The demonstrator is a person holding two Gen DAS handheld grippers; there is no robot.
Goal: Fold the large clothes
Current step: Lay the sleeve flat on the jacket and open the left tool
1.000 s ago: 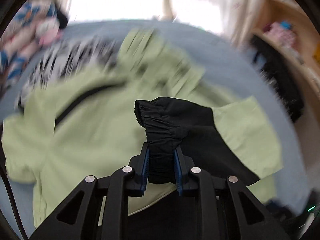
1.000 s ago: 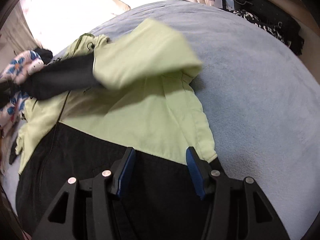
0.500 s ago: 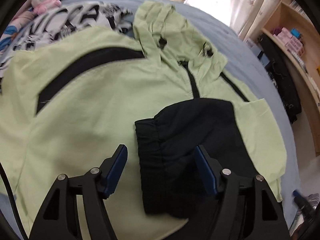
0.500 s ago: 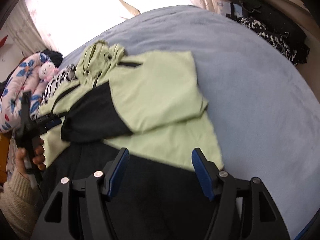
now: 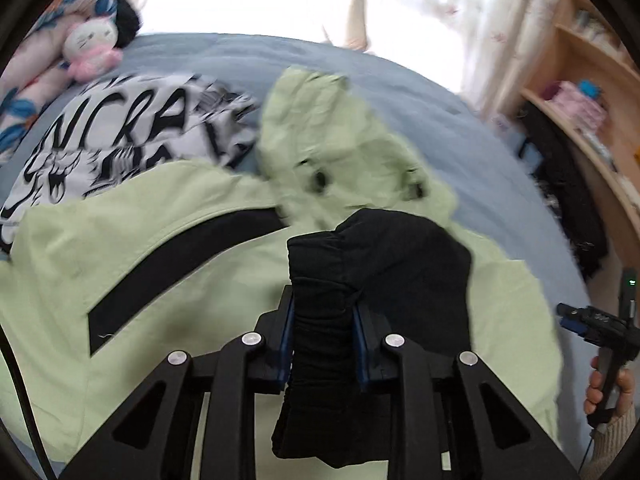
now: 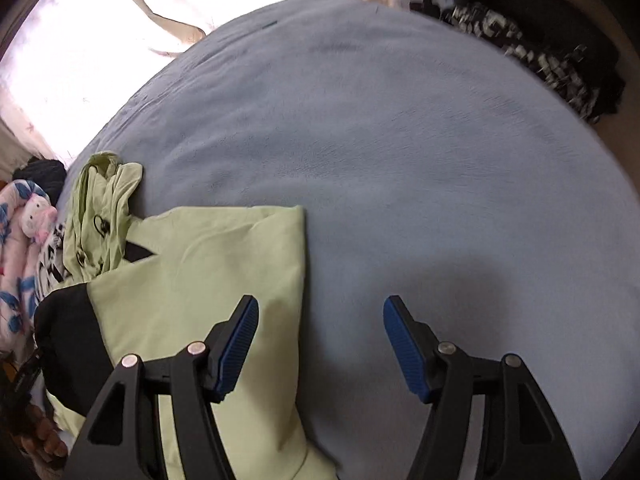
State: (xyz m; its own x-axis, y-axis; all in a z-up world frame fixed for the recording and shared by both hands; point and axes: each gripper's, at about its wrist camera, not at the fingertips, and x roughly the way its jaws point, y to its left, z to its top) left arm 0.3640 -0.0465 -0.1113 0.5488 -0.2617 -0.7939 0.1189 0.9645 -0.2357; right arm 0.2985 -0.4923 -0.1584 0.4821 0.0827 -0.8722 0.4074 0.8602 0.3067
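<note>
bed [image 6: 400, 160]: blue-grey cover, carries everything listed. 
jacket [image 5: 140, 240]: pale green with black panels, spread flat on the bed's left part; hood [image 5: 332, 148] bunched at the far end; black sleeve cuff [image 5: 320, 280] folded across the chest. 
printed garment [image 5: 112, 132]: white with black lettering, beside the jacket's far shoulder. 
left gripper [image 5: 323, 336]: jaws have just been closing, now narrow, clamped on the black cuff. 
right gripper [image 6: 320, 344]: jaws wide, nothing between them, one finger over the jacket's folded edge, the other over bare bed. 
plush toy [image 5: 92, 52]: pink and white, far corner.
</note>
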